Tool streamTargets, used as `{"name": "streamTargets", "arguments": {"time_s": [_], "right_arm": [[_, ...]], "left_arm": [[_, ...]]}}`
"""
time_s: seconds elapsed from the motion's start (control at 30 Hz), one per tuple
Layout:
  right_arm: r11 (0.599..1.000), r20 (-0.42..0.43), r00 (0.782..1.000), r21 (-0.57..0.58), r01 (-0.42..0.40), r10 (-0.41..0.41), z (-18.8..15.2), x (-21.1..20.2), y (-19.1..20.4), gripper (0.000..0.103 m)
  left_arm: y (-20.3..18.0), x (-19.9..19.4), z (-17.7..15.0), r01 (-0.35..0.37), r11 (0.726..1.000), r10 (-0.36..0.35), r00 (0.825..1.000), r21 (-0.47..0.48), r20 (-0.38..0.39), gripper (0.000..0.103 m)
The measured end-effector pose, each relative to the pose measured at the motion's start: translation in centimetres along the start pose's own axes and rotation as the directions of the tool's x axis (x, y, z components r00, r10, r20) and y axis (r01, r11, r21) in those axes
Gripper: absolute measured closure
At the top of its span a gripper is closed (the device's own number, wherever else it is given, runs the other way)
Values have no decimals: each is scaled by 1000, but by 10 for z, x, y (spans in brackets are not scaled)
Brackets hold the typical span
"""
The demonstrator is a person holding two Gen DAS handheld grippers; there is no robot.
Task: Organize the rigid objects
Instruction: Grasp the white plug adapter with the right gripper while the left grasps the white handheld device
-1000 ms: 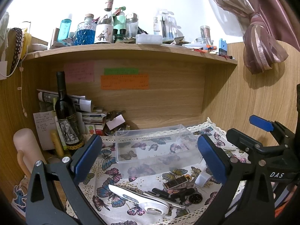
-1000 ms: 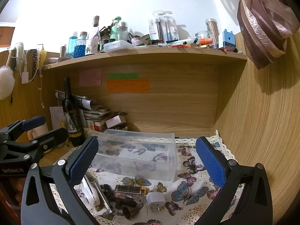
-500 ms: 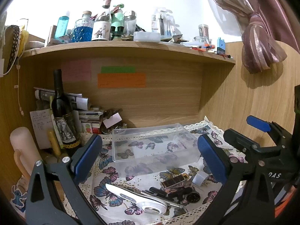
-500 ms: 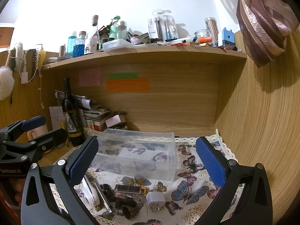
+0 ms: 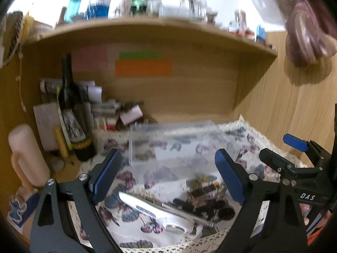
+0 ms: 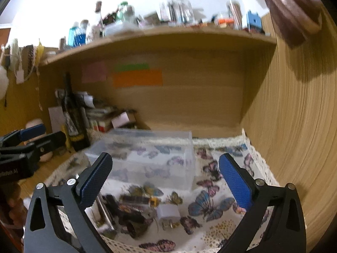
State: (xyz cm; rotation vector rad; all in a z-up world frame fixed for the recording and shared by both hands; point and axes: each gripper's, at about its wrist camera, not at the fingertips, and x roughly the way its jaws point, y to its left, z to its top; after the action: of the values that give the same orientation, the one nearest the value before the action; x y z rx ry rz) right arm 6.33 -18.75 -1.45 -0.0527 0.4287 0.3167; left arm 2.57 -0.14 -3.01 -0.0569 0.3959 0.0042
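clear glossy plastic box (image 6: 145, 158), wood shelf (image 6: 189, 38)

A lived-in home desk nook: a wooden shelf (image 6: 160, 35) crowded with toiletry bottles at 12 o'clock, a wine bottle (image 5: 72, 113) at 9 o'clock, a tied-back curtain (image 5: 305, 38) at 2 o'clock, butterfly tablecloth (image 6: 212, 206) below.

The left black two-finger gripper with blue pads (image 5: 167, 177) is held level, its jaws spread wide with nothing between them. One blue pad (image 5: 106, 174) sits at the left of the gap, the other at the right, both angled outward. The right black two-finger gripper with blue pads (image 6: 166, 179) is posed the same way, jaws parted wide and holding nothing. From each wrist view the other gripper shows just outside the jaws: the right one (image 5: 294, 164) beyond the left gripper's right jaw, the left one (image 6: 25, 145) beyond the right gripper's left jaw.
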Motion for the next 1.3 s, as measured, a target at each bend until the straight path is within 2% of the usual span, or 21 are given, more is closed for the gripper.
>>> {"name": "streamTargets", "arguments": {"time_s": [0.13,0.27,0.37,0.5,0.67,0.73,0.77,0.87,1.0,1.07,1.3], "right_arm": [[1000,-94,995,11,-15,16,-18,16,-7,16],[999,-151,988,13,-31,32,-34,25,-10,19],[1000,-180,983,11,-29,30,-43,31,-10,19],[999,-230,972,31,-32,38,-56,41,-14,19],[997,-284,957,65,-39,56,-64,56,-18,30],[996,-297,953,74,-40,61,-66,63,-18,32],[996,-303,951,76,-40,62,-67,65,-18,33],[994,-332,940,95,-47,76,-70,75,-17,39],[989,-365,924,133,-68,112,-74,86,-17,48],[987,-379,918,141,-72,121,-76,91,-15,65],[990,-351,930,127,-68,109,-75,85,-15,68]], "left_arm": [[-4,25,-23,-7,1000,6,994,-7,-105,17],[-6,45,-47,-17,999,12,982,-27,-189,18],[-7,54,-62,-46,999,39,974,-28,-222,18],[-8,63,-74,-37,999,26,966,-36,-257,18],[-10,75,-84,-31,999,23,957,-26,-291,19],[-9,80,-87,-16,999,4,949,-37,-315,24],[-9,81,-88,-7,999,-7,947,-42,-322,31],[-1,81,-90,30,996,-57,943,-88,-327,42],[6,78,-90,34,993,-69,944,-115,-322,45],[6,75,-90,38,994,-70,944,-104,-322,46],[14,59,-83,20,997,-41,955,-73,-295,52]]}}
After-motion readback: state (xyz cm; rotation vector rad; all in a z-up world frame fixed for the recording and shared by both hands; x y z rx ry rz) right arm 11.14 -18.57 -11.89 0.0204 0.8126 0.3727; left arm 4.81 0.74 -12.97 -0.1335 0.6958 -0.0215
